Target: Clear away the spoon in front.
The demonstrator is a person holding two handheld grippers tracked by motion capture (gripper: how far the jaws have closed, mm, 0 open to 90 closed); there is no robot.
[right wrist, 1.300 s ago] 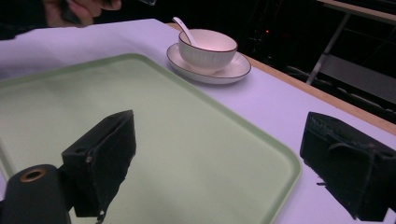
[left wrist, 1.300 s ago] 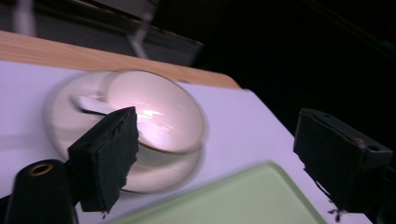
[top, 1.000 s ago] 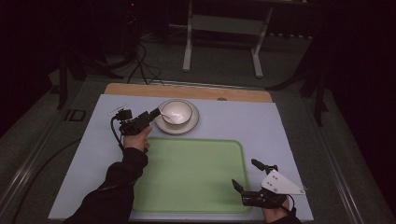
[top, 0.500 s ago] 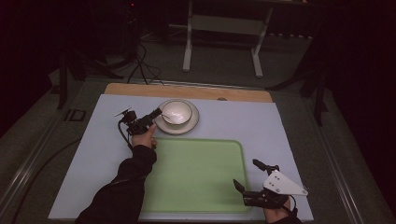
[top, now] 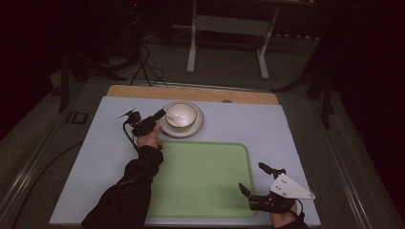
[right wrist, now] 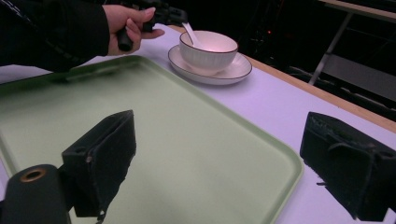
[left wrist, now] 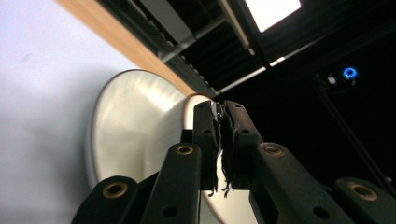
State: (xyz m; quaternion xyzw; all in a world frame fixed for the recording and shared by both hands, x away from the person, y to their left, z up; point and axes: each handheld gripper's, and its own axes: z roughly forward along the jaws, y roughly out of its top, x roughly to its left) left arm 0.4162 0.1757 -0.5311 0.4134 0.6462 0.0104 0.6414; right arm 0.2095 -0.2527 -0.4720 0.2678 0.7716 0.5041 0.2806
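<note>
The left gripper (top: 160, 114) has just been closing, and its jaws now clamp the handle of the white spoon (right wrist: 190, 33), which leans in the bowl (top: 180, 115) on the saucer (top: 196, 130) at the far side of the desk (top: 286, 129). The right gripper (top: 260, 179) holds its jaws apart, empty, beside the green tray (top: 200, 176).

Risks:
- The grip sits at the handle tip; the spoon may pivot or slip when lifted.
- A sideways pull may tip the bowl or slide it off the saucer.

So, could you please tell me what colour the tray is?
The tray is pale green, clearest in the right gripper view.
</note>
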